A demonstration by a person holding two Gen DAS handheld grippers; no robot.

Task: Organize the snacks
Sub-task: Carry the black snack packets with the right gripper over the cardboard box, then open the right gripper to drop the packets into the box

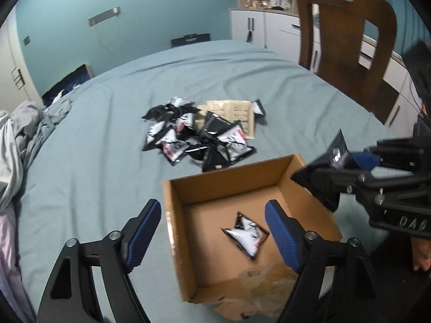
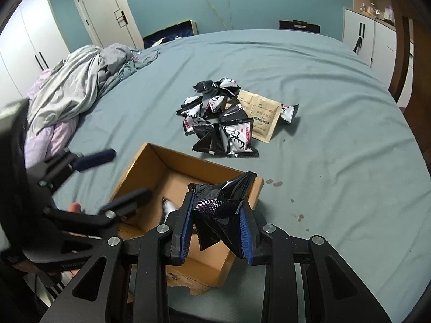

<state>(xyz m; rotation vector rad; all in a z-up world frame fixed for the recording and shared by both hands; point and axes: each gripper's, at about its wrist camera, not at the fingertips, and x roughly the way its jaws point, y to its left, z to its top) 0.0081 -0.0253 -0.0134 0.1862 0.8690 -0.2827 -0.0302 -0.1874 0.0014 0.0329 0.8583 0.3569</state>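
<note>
An open cardboard box sits on the bed with one black-and-white snack packet lying inside. A pile of black-and-white snack packets lies beyond the box, on and around a tan paper pouch. My left gripper is open and empty, straddling the box's left wall. My right gripper is shut on a black snack packet and holds it over the box's right side; it also shows in the left wrist view.
A crumpled heap of grey and lilac bedding lies at the bed's left edge. A wooden chair stands at the far right corner. White cabinets line the wall behind. Small dark stains mark the sheet right of the box.
</note>
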